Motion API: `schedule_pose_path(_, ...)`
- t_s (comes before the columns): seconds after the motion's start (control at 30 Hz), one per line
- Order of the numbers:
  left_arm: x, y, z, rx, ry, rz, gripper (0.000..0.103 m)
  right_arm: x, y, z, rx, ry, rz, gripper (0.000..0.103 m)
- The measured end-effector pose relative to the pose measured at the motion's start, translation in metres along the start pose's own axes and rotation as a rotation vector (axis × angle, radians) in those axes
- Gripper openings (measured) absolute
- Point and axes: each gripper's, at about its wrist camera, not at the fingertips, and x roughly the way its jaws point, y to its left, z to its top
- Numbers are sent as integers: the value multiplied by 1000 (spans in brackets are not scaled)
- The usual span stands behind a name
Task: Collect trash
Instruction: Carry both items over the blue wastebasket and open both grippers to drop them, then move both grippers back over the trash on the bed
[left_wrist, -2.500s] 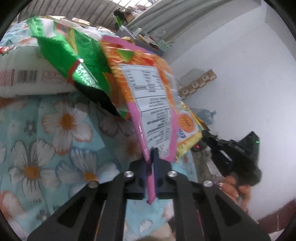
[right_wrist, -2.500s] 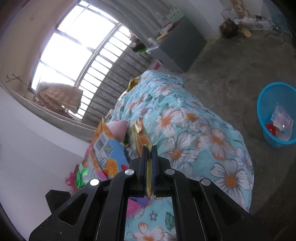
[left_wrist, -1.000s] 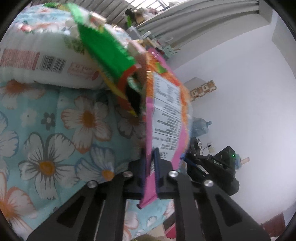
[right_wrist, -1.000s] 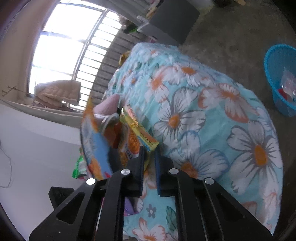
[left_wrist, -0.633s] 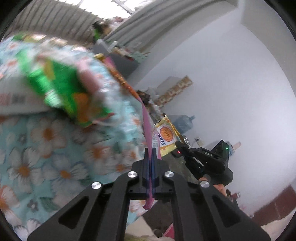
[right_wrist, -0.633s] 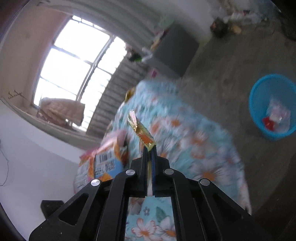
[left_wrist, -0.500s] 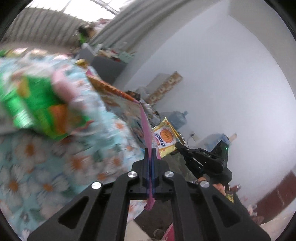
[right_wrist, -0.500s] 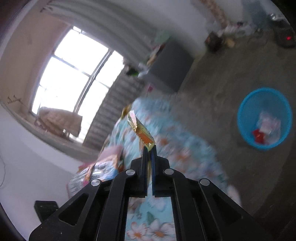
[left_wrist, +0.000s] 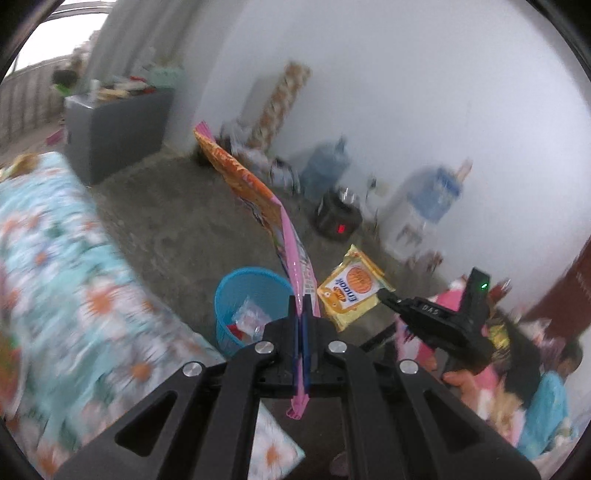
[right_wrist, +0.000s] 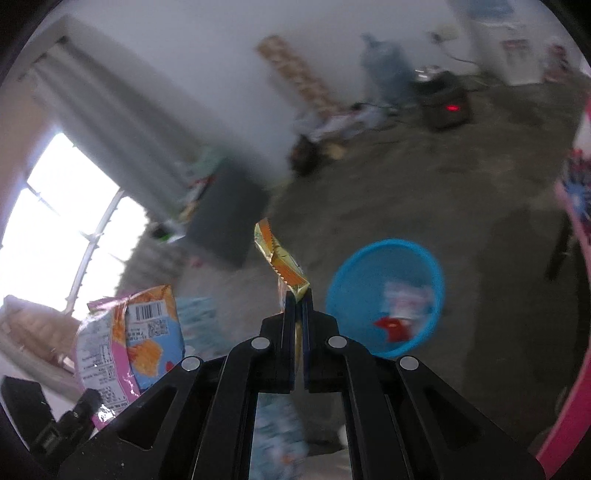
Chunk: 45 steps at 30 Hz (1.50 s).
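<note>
Where grey floor (left_wrist: 177, 221) spreads, blue basket (right_wrist: 388, 295) sits.

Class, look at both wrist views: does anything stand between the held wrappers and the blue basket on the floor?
Nothing visible does. The pink wrapper and yellow wrapper face bare floor before the blue basket.

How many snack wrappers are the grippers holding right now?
2: a pink-edged orange wrapper in the left gripper, a yellow wrapper in the right gripper. Others may be hidden.
</note>
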Motion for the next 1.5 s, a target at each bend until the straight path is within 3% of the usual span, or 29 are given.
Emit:
schedule_pose_path(0.2, 111, -24, 20, 120, 162, 78, 1, 42, -45, 4, 85, 46, -103, 2)
schedule_pose_path(0.47, 244, -13, 21, 211, 328, 196, 3, 115, -81, 17, 174, 143, -141, 6)
schedule_pose_path(0.5, 254, -10, 21, 209, 336, 195, 5, 128, -87, 18, 186, 159, -149, 7)
schedule_pose_path(0.53, 269, -7, 19, 206, 354, 197, 12, 136, -90, 17, 194, 171, -157, 13)
schedule_pose_path(0.57, 276, -5, 19, 202, 365, 201, 17, 143, -93, 15, 205, 187, -171, 27)
schedule_pose_path(0.63, 289, -2, 16, 182, 373, 215, 36, 156, -104, 9, 227, 225, -222, 39)
schedule_pose_path(0.67, 290, 0, 15, 168, 368, 216, 37, 158, -108, 6, 237, 233, -246, 39)
schedule_pose_path(0.83, 279, -3, 19, 142, 331, 193, 48, 145, -119, -1, 265, 220, -266, 50)
schedule_pose_path(1.03, 241, -10, 32, 102, 272, 165, 54, 118, -116, -2, 288, 165, -250, 51)
schedule_pose_path(1.33, 133, -25, 48, 63, 127, 92, 62, 88, -78, 10, 204, 106, -174, 53)
schedule_pose_path(1.5, 65, -19, 43, 25, 41, 96, 63, 75, -45, 13, 112, 105, -119, 53)
